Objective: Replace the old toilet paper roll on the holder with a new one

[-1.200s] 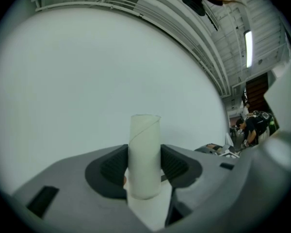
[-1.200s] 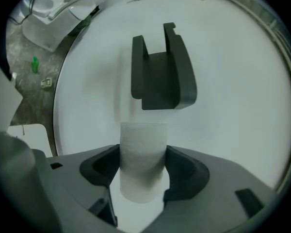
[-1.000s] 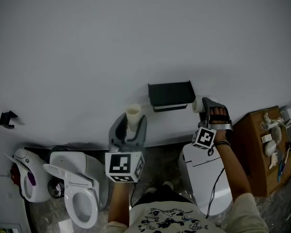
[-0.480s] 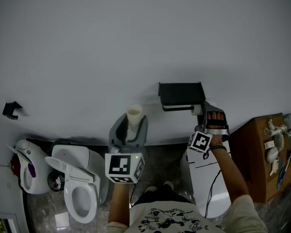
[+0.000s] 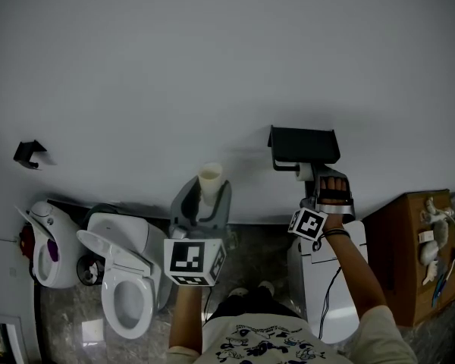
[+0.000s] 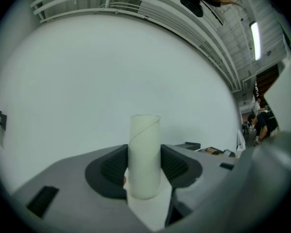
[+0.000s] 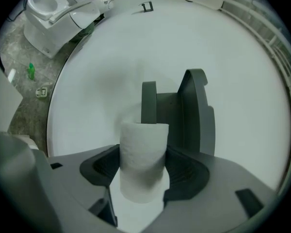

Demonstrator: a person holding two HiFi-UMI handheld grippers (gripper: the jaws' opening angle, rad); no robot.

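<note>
Left gripper view: the left gripper point(image 6: 144, 163) has its fingers closed on an empty cardboard tube point(image 6: 145, 137), held upright before the bare wall point(image 6: 87, 81). Right gripper view: the right gripper point(image 7: 143, 173) has its fingers closed on a paper roll point(image 7: 143, 147), directly in front of the dark holder point(image 7: 191, 115) on the wall. Head view: the tube is well left of the holder, above the toilet point(image 5: 125, 294).

Smooth cardboard tube point(image 6: 144, 154), soft paper roll point(image 7: 143, 164), matt dark holder point(image 5: 304, 144).
</note>
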